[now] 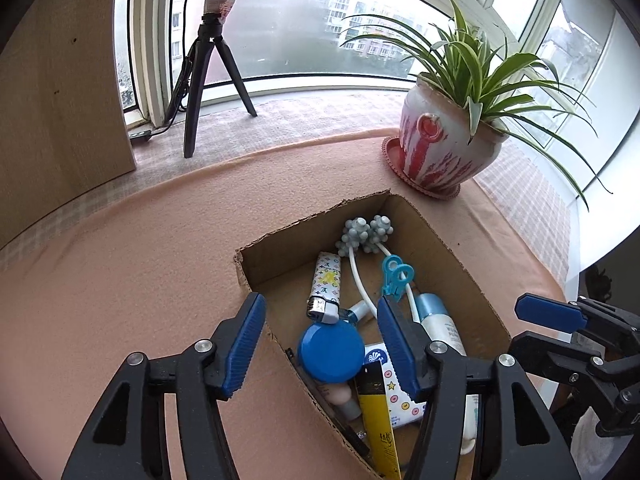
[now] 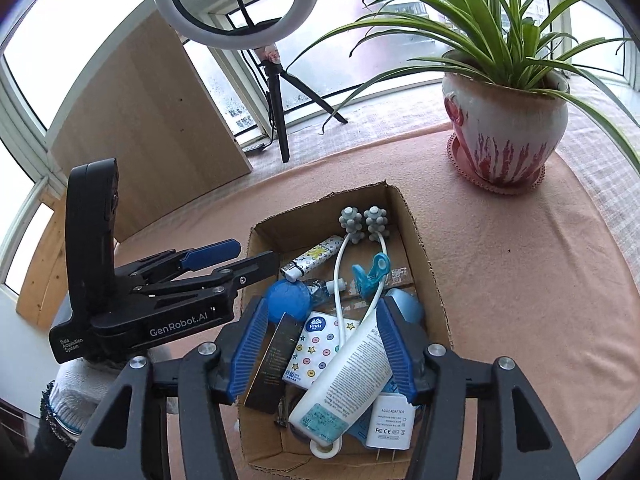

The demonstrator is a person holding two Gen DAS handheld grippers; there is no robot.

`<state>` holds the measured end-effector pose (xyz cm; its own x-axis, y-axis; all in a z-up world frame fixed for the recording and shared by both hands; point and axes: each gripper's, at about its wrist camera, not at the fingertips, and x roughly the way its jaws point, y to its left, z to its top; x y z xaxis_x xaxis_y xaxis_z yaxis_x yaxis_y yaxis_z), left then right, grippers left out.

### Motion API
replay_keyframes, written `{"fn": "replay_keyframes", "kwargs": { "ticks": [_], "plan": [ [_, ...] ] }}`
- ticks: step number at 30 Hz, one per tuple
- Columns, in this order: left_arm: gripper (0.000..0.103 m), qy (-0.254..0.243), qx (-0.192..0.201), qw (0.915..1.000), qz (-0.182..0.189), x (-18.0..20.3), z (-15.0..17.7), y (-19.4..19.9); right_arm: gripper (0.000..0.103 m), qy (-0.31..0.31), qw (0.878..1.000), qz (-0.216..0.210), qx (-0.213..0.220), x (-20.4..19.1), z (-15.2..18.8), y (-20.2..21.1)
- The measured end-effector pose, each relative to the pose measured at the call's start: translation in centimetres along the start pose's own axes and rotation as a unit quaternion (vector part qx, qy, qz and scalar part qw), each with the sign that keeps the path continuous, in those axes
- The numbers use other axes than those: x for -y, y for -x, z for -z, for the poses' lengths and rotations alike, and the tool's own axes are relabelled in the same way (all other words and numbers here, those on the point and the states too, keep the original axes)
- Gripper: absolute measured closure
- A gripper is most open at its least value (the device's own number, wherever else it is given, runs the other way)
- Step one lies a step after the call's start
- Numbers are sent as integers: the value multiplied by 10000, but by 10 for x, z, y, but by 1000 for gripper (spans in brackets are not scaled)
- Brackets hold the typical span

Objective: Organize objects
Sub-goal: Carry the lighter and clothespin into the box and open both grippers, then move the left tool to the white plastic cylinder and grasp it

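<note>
An open cardboard box (image 1: 440,248) (image 2: 420,240) on the peach cloth holds several small items: a patterned lighter (image 1: 326,284), a grey knobbly massager (image 2: 362,220), a blue clip (image 2: 372,272), a round blue lid (image 1: 330,350), a tissue pack (image 2: 316,344), a white tube (image 2: 344,376), a black-and-yellow carton (image 1: 378,412) and a white adapter (image 2: 390,420). My left gripper (image 1: 320,302) hangs open astride the box's left wall, above the blue lid. My right gripper (image 2: 320,306) is open over the box's near end, with the tube lying below it.
A potted spider plant (image 1: 440,148) (image 2: 504,120) stands on a saucer behind the box to the right. A ring light on a tripod (image 2: 276,92) and a leaning wooden board (image 2: 152,120) stand at the back left. A gloved hand (image 2: 80,392) holds the left gripper.
</note>
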<state>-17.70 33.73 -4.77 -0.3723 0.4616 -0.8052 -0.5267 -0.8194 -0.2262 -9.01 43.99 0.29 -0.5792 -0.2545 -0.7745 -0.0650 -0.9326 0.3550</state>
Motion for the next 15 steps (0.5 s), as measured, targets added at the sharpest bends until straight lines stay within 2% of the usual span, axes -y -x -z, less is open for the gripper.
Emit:
{"fn": "replay_keyframes", "kwargs": {
  "ticks": [6,15],
  "plan": [
    [41,68,-36,10000,-22,-16,16,16,50,-69,10000,-8,-39,-3,12,4],
    [41,163,-216,9996,-63,-37,63,41,50,-269,9996,56,-42,-4,34,16]
  ]
}}
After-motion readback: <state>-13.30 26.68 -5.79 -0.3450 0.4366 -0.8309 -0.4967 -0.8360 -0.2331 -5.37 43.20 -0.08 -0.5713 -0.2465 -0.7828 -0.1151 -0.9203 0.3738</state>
